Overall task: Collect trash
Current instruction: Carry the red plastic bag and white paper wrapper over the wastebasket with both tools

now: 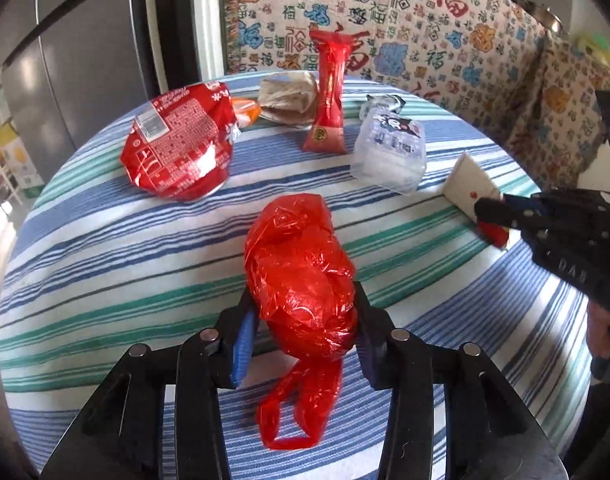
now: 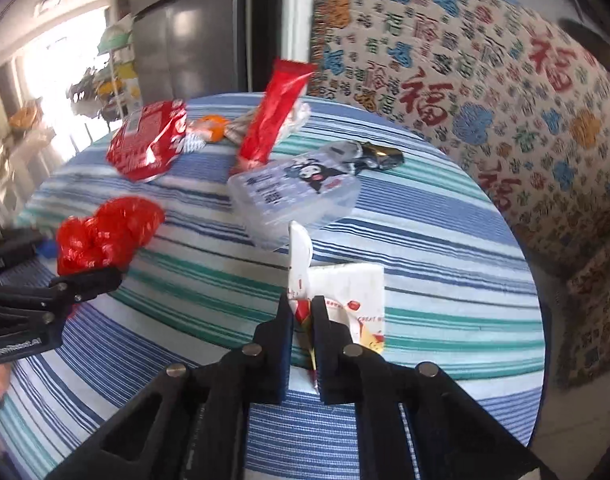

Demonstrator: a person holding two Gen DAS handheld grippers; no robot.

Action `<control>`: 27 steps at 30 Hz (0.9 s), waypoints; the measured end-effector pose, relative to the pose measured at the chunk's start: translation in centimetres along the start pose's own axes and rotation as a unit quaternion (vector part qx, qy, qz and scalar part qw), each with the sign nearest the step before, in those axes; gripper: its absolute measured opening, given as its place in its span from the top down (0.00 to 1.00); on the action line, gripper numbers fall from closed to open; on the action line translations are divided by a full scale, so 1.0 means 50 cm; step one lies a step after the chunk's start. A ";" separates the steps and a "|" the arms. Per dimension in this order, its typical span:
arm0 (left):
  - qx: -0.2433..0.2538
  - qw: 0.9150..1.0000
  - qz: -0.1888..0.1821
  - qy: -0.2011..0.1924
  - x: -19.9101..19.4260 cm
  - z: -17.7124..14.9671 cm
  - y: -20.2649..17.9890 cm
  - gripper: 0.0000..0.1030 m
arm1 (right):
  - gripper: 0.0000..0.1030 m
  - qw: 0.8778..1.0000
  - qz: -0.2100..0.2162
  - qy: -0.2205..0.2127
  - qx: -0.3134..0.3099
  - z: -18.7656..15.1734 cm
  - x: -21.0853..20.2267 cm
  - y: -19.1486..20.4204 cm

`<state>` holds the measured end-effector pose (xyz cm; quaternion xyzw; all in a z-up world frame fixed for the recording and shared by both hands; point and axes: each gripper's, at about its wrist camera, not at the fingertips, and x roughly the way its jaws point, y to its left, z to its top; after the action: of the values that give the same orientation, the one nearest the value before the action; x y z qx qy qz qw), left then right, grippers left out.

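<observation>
A crumpled red plastic bag (image 1: 301,276) lies on the striped round table (image 1: 105,272). My left gripper (image 1: 305,320) is shut on the red bag, one finger on each side. The bag also shows in the right wrist view (image 2: 105,232), with the left gripper (image 2: 65,284) at it. My right gripper (image 2: 303,316) is shut on a white and red paper carton (image 2: 345,288), pinching its folded edge. The carton (image 1: 469,184) and right gripper (image 1: 501,212) also show in the left wrist view.
Further back lie a red noodle packet (image 1: 181,140), a tall red wrapper (image 1: 329,92), a clear plastic box (image 1: 393,152), crumpled brown paper (image 1: 289,96), an orange item (image 1: 247,112) and dark foil (image 2: 369,156). A patterned sofa (image 1: 445,32) stands behind the table.
</observation>
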<state>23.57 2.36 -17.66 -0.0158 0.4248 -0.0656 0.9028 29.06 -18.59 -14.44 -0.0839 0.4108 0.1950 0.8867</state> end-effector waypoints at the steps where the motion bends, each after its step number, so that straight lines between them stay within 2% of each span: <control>1: -0.002 1.000 -0.004 -0.006 -0.004 0.001 0.000 0.60 | 0.92 1.000 0.006 -0.003 0.018 -0.001 -0.008 -0.011; 7: 0.006 0.998 -0.047 -0.037 -0.047 0.008 -0.029 0.63 | 0.92 0.997 0.032 -0.028 0.059 -0.020 -0.077 -0.042; 11: 0.020 0.995 -0.087 -0.044 -0.066 0.008 -0.063 0.63 | 0.92 0.996 0.026 -0.038 0.073 -0.042 -0.123 -0.066; 17: 0.048 0.989 -0.124 -0.056 -0.092 -0.001 -0.134 0.64 | 0.92 0.994 0.013 -0.043 0.096 -0.097 -0.193 -0.123; 24: 0.089 0.984 -0.148 -0.051 -0.122 -0.007 -0.249 0.64 | 0.92 0.989 -0.034 -0.047 0.135 -0.185 -0.277 -0.216; 27: 0.106 0.977 -0.176 -0.050 -0.143 -0.008 -0.319 0.63 | 0.92 0.984 -0.062 -0.045 0.160 -0.235 -0.322 -0.271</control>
<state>17.11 -12.49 -11.10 0.0025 0.3600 -0.2674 0.8938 17.07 -39.03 -9.97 0.0422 0.3904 0.0753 0.9166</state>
